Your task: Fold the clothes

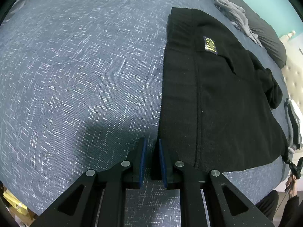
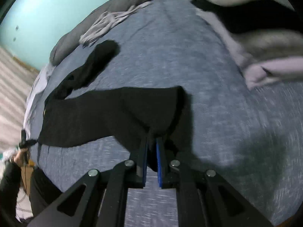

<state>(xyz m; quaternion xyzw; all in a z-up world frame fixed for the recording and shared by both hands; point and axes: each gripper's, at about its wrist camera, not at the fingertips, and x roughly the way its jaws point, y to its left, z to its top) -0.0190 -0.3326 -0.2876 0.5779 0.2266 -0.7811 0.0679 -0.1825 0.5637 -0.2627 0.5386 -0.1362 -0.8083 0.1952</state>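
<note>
Black fleece is spread flat on the bed, and in the left wrist view it lies to the right of the left tool, long axis running from near to far, with the little patch toward the far end. The near left corner of the fleece sits right at the left tool's tips, but the pads look nearly together with only bedspread showing between them, so I'd say it's holding nothing, just hovering at the edge.

The right tool is the one doing the work: pads clamped on a bunched bit of the fleece's edge, fabric puckering up into the tips. From that tool the fleece stretches away to the left and slightly far, a sleeve trailing toward the grey shirt by the far edge of the bed. Another pile of clothes sits off to the far right.

My guess is the next move carries that pinched edge leftward across the body, folding across the long axis. Right hand's clearly the nearer one for it.
</note>
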